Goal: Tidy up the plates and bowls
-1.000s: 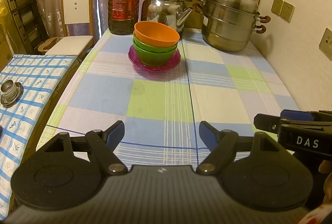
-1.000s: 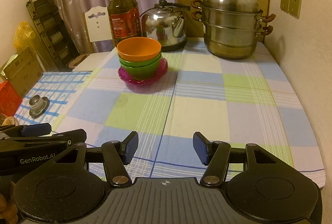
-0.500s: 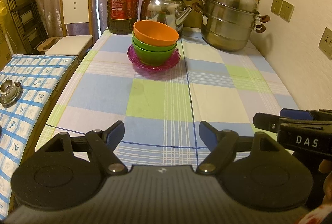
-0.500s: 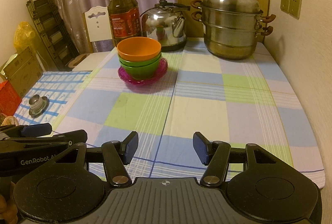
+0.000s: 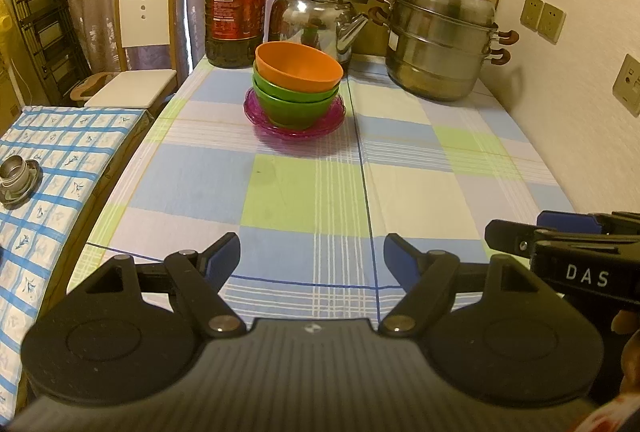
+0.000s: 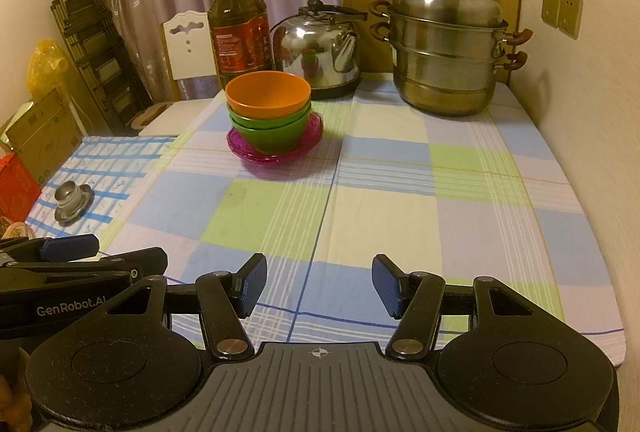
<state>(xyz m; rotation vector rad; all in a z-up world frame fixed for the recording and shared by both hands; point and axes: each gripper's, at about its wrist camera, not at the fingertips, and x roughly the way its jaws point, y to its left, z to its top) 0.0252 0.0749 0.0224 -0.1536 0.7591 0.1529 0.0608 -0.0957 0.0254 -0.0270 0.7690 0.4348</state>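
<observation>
Both tools, left tool (image 5: 312, 256) and right tool (image 6: 318, 286), hung open and empty near the bench (image 5: 420, 192) edge, with the bowl stack (image 5: 298, 88) at twelve o'clock apparently finished, calling only for withdrawal.

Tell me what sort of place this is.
Most likely a home dining or kitchen area: a table under a checked tablecloth carries a steel kettle, a stacked steamer pot and a big oil bottle, with a dining chair against curtains.

We see an orange bowl (image 5: 299, 66) nested upright in green bowls (image 5: 296, 104), stacked on magenta plates (image 5: 256, 114) toward twelve o'clock.
</observation>
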